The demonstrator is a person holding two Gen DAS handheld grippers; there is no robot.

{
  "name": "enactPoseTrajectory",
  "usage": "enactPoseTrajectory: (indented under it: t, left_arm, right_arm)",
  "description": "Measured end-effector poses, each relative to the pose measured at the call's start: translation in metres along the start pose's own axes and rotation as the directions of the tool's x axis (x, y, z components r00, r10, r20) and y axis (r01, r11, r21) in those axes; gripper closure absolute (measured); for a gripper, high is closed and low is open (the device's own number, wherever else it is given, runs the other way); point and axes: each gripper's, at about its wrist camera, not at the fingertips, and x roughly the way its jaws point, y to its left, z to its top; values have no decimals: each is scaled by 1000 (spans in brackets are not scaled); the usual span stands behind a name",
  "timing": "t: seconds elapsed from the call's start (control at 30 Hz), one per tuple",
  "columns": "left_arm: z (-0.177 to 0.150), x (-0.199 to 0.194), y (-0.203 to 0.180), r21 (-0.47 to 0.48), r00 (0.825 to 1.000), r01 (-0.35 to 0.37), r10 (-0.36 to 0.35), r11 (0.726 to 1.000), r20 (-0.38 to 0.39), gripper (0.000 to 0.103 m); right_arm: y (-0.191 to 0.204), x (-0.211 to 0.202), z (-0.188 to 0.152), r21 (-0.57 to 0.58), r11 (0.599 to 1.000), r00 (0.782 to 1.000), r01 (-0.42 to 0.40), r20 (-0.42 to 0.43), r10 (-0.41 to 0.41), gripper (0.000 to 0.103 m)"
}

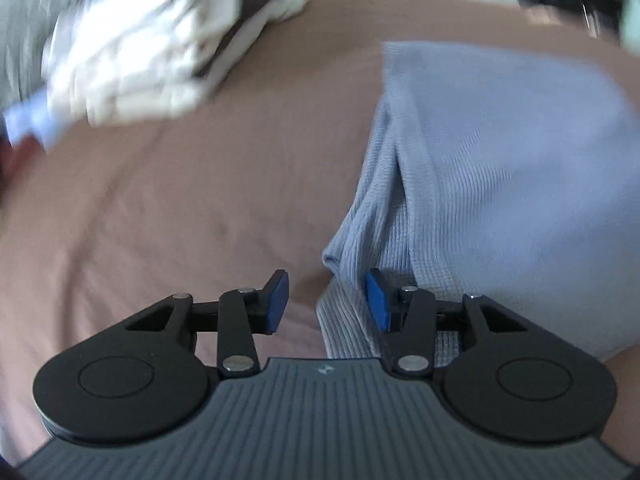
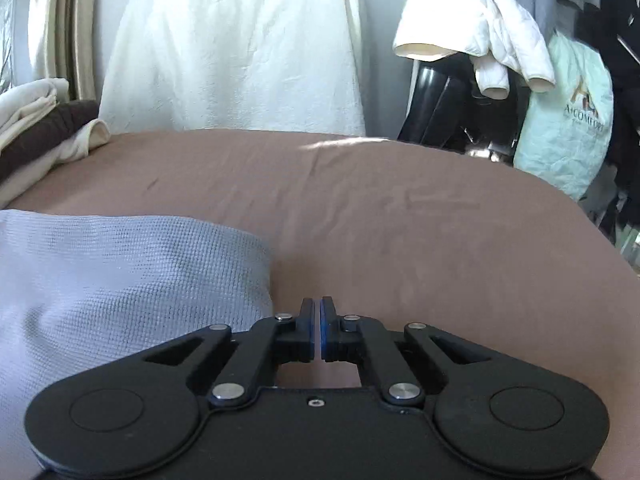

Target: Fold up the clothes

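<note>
Blue waffle-knit garment (image 1: 500, 168) lying folded on the brown bedsheet (image 1: 180, 200), well apart from the pile of white clothes (image 1: 140, 56) at the sheet's far edge. Left gripper (image 1: 328, 300) partly open, garment's folded edge between the pads, unpinched. Right gripper (image 2: 319, 328) shut, empty, just beside the garment.

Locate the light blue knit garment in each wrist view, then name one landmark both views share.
Left wrist view: the light blue knit garment fills the right half, one fold reaching down toward the gripper.
Right wrist view: it lies at lower left on the bed.
Shared landmark: the cream and dark brown clothes pile, upper left in both.
</note>
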Motion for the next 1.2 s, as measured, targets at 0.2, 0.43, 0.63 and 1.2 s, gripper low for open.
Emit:
enactPoseTrajectory:
  t: [0.2,0.43,0.63,1.2]
  left_arm:
    - [-2,-39,16,-115,967,200,-177,973,186,57]
    - [-19,-26,-20,-48,978,199,-195,979,76,57]
    - [-43,-23,6,-216,987,123,-142,969,-75,37]
    - [-33,-21,42,-354,972,233,-226,906,61,33]
  right_arm:
    - [-22,-21,3,232,950,970,-210,-69,231,63]
    - [19,-49,-20,-123,988,989,-89,-128,73,44]
    - [20,-68,-51,-329,944,957,14,-269,-108,37]
    - [-112,-72,-84,670,711,857,-214,-221,466,35]
